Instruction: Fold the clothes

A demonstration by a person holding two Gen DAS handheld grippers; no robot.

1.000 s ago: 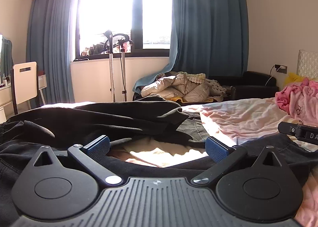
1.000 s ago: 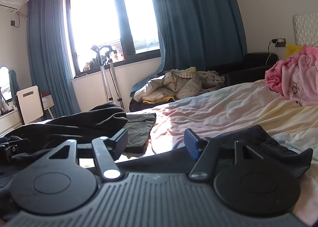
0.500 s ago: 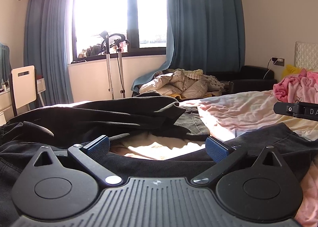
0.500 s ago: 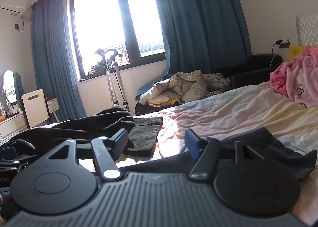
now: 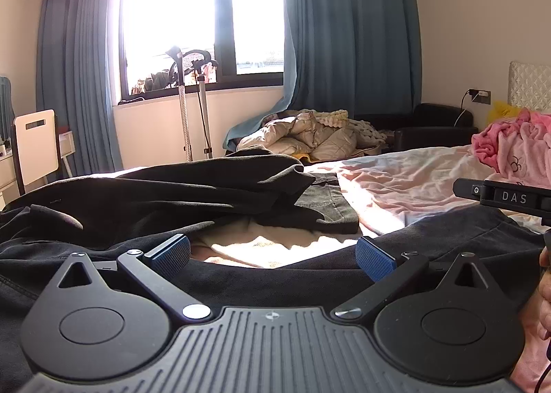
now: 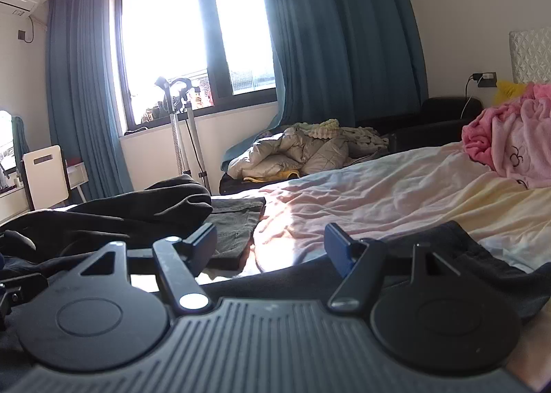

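A dark garment [image 5: 447, 248] lies across the bed right in front of both grippers; it also shows in the right wrist view [image 6: 458, 255]. My left gripper [image 5: 272, 253] is open, low over its near edge. My right gripper [image 6: 270, 245] is open, also low over that garment. A heap of black clothes [image 5: 155, 196] lies behind on the left, and shows in the right wrist view [image 6: 131, 214]. A folded grey piece [image 5: 327, 207] lies beside the heap, seen again in the right wrist view [image 6: 237, 224]. The right gripper's body [image 5: 502, 198] shows at the left view's right edge.
The bed sheet [image 6: 378, 193] is pale pink and yellow. A pink blanket [image 6: 509, 141] is bunched at the right. A quilted jacket pile [image 5: 310, 138] lies on a dark sofa beyond the bed. A white chair [image 5: 34, 145] stands at the left. Window and blue curtains behind.
Both views have tilted up a little and the grippers have shifted slightly over the dark garment. Both stay open.
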